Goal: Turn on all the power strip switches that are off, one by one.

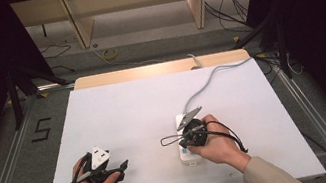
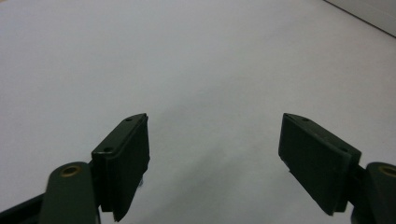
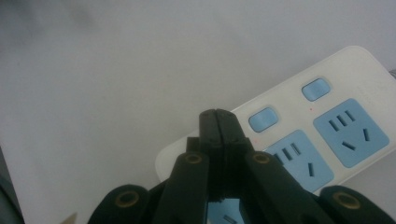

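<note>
A white power strip (image 3: 355, 65) with blue sockets (image 3: 350, 133) and two blue switches (image 3: 316, 88) lies on the white table (image 1: 129, 112), right of centre near the front. My right gripper (image 3: 218, 119) is shut with nothing in it. Its tips hover over the strip's edge beside the nearer switch (image 3: 263, 118); I cannot tell if they touch. In the high view the right hand covers most of the strip (image 1: 188, 159). My left gripper (image 2: 215, 121) is open and empty. It rests low at the front left (image 1: 123, 168), its jaws pointing right over bare table.
The strip's grey cable (image 1: 210, 80) runs from its far end to the table's back edge. Beyond the table are a floor with loose cables (image 1: 111, 54), wooden legs (image 1: 80, 20) and black stands (image 1: 14, 92) at both sides.
</note>
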Demonstrator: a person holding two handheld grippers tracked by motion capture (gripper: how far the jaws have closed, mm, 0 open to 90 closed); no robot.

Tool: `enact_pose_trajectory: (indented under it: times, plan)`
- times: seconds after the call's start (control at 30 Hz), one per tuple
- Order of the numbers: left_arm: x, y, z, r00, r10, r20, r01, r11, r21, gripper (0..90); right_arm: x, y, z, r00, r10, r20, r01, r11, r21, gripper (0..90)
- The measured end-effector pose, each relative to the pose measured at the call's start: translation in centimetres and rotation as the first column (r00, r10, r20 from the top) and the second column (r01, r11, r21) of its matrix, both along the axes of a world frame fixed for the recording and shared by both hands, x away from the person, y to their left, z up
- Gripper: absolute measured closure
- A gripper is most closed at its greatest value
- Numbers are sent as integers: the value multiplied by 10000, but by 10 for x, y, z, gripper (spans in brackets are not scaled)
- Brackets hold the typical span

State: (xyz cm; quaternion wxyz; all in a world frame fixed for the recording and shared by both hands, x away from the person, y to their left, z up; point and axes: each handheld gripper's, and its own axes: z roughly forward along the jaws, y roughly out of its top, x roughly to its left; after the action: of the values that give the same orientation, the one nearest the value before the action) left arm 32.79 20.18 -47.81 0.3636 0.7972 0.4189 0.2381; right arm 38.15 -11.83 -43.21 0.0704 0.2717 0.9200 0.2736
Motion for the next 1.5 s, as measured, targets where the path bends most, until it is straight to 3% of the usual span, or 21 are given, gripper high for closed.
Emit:
enact_pose_trajectory:
  times: [0.73, 1.5]
  plan:
    - [0, 0, 0, 10000, 4, -3, -4, 10000, 0, 246, 0, -20, 4, 9979, -518, 379, 498, 9973, 543, 827]
    - [0, 0, 0, 10000, 26, -9, -26, 10000, -6, 246, -3, -54, 7, 9866, -1520, 594, 1443, 9826, 1166, 747]
